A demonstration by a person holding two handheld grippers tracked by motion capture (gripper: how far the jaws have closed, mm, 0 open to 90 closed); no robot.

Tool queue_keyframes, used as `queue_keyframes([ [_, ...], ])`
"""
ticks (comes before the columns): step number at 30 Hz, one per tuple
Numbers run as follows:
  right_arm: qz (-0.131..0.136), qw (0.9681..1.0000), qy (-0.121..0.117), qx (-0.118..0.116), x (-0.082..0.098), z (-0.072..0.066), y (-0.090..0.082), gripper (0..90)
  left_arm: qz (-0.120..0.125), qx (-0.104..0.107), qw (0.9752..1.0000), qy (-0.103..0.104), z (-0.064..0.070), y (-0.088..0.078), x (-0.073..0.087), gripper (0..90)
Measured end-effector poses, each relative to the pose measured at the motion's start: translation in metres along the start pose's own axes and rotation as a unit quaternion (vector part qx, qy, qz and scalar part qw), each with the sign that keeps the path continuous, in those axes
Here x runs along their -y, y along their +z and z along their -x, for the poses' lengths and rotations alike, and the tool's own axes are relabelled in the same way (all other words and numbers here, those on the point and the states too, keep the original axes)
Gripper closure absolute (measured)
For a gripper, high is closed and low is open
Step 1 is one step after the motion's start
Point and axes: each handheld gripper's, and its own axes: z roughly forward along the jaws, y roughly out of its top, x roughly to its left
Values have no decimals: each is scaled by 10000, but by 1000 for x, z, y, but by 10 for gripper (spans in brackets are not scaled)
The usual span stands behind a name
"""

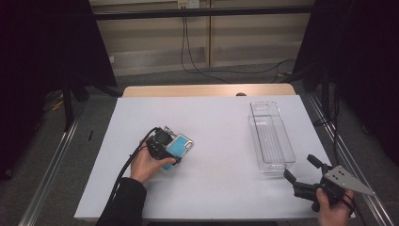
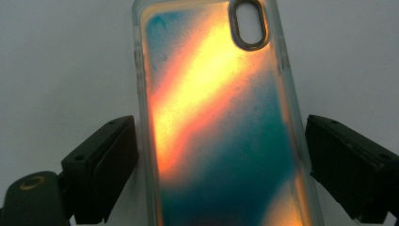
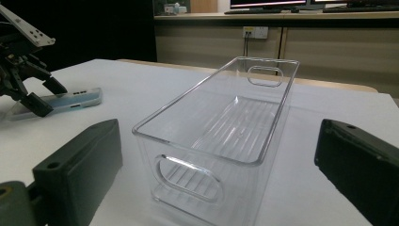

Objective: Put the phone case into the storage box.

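1. While the phone case (image 1: 179, 146) lies flat on the white sheet at the left middle of the counter (image 1: 221, 136), the left tongs (image 1: 165, 149) are held over its near end, one jaw on either side of it.
2. Seen in the left gripper view, the jaws are spread a little wider than the case (image 2: 221, 127); the left jaw is just beside its edge, a slight gap is seen at the right, and nothing is clamped yet.
3. The right tongs (image 1: 301, 173) are held wide open and empty at the near right corner, just short of the clear plastic bin (image 1: 271, 137), which is seen standing empty in the right gripper view (image 3: 221, 136).
4. The step in hand is judged to be the grasp of the case, with the bin as its likely destination.
5. For the next move, the left jaws would need to be closed squarely on the long edges of the case, and it would then have to be lifted level, since a thin, smooth case may slip or tilt.
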Motion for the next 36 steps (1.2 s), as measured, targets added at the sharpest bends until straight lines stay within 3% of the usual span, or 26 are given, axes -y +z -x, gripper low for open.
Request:
queue_keyframes([
  [10,5,10000,-1,-2,0,0,0,10,-16,-4,10000,21,0,1,1,104],
  [36,0,10000,-5,3,0,0,0,10,-4,-135,9998,-169,6,-2,0,170],
])
